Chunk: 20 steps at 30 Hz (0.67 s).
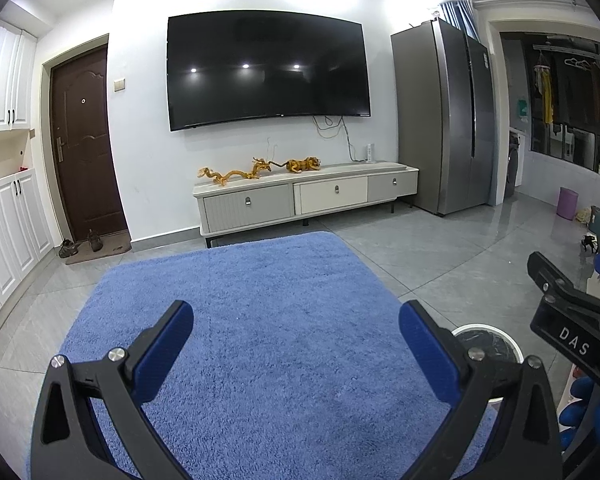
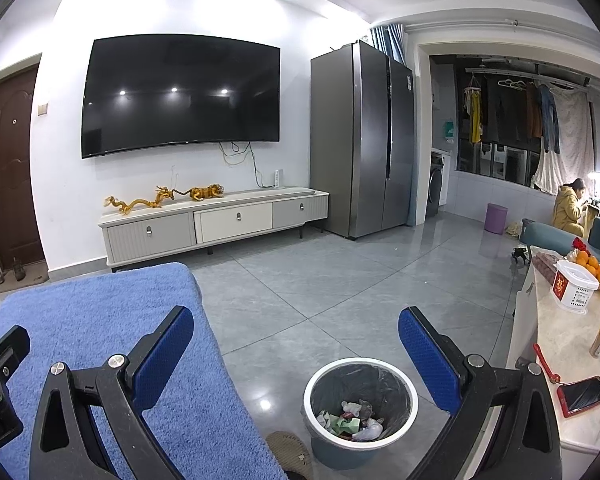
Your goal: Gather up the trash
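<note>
Grey floor tiles and a blue rug (image 2: 100, 344) are seen below both grippers. Left gripper (image 1: 296, 344) and right gripper (image 2: 296, 354) are held wide open, empty. Trash (image 2: 354, 420) lies inside the bin (image 2: 320, 380), just below the right jaws, the nearer ones.

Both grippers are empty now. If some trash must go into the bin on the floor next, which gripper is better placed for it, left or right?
Probably the right gripper: its jaws are open and the trash bin sits just below and between them. The left gripper faces the blue rug, with the bin at its right edge.
</note>
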### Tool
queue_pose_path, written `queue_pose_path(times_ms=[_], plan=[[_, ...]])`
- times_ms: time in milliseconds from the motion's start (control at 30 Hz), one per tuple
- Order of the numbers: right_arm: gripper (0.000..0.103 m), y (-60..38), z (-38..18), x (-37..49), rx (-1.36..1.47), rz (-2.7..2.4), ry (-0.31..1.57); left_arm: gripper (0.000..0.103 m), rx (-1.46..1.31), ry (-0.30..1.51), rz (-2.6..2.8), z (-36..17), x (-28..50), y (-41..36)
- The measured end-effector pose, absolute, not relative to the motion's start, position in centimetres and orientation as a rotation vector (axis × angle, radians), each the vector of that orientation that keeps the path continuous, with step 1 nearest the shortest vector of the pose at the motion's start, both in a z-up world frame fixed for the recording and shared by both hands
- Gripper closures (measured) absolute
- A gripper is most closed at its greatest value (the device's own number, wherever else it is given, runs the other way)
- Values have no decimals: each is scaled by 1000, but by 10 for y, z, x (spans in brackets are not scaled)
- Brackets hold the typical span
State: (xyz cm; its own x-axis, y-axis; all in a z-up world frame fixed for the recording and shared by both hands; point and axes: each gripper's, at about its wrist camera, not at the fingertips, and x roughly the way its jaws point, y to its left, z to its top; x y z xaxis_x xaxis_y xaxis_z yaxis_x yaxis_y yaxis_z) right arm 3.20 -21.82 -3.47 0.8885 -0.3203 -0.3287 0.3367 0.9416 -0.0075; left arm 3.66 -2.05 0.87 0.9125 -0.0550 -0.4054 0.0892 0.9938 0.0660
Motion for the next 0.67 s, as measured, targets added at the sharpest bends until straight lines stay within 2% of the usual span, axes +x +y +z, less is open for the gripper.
queue_pose_path(times_ms=[667], plan=[[0,-219,-36,31,49,-346,331,0,74,430,-73,10,41,-19]])
